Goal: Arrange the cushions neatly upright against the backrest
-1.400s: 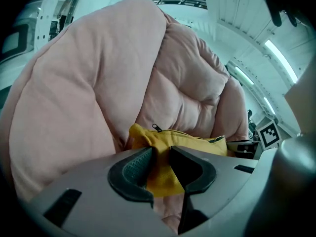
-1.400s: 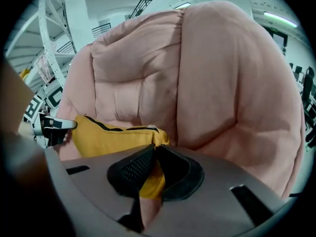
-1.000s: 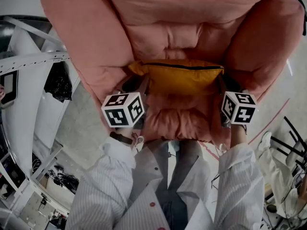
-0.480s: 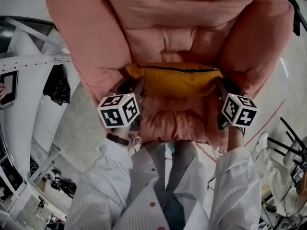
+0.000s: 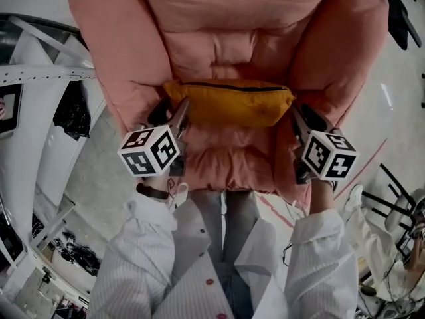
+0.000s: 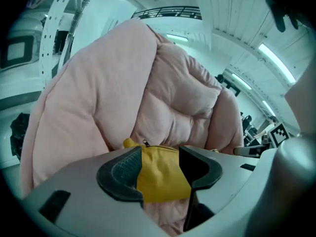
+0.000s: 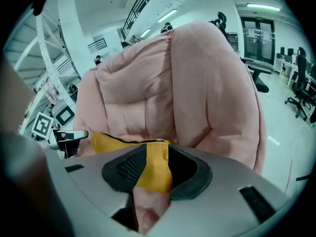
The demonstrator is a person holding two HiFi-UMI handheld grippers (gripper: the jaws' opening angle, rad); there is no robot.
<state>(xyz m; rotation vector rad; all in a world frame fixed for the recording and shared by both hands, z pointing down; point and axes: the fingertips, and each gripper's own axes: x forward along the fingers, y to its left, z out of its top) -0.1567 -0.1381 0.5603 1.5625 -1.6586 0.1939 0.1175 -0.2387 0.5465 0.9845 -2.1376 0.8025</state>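
A yellow cushion (image 5: pixel 229 103) with a black zip stands on its long edge on the seat of a pink padded armchair (image 5: pixel 232 38), leaning on the backrest. My left gripper (image 5: pixel 178 110) is at the cushion's left end. Its jaws are opening, and the cushion (image 6: pixel 163 174) shows in the gap without the pads pressing on it. My right gripper (image 5: pixel 297 116) is at the right end, its jaws apart. There the cushion (image 7: pixel 150 167) shows just beyond them, above the pink seat.
The armchair's thick arms (image 5: pixel 119 52) close in both sides of the seat. A white metal frame (image 5: pixel 40 78) stands to the left. Black chair legs (image 5: pixel 392 198) and a red floor line (image 5: pixel 372 165) lie to the right.
Both grippers' fingers were at the cushion's ends and have drawn back a little toward me. The left one has also shifted left. The cushion stays against the backrest.
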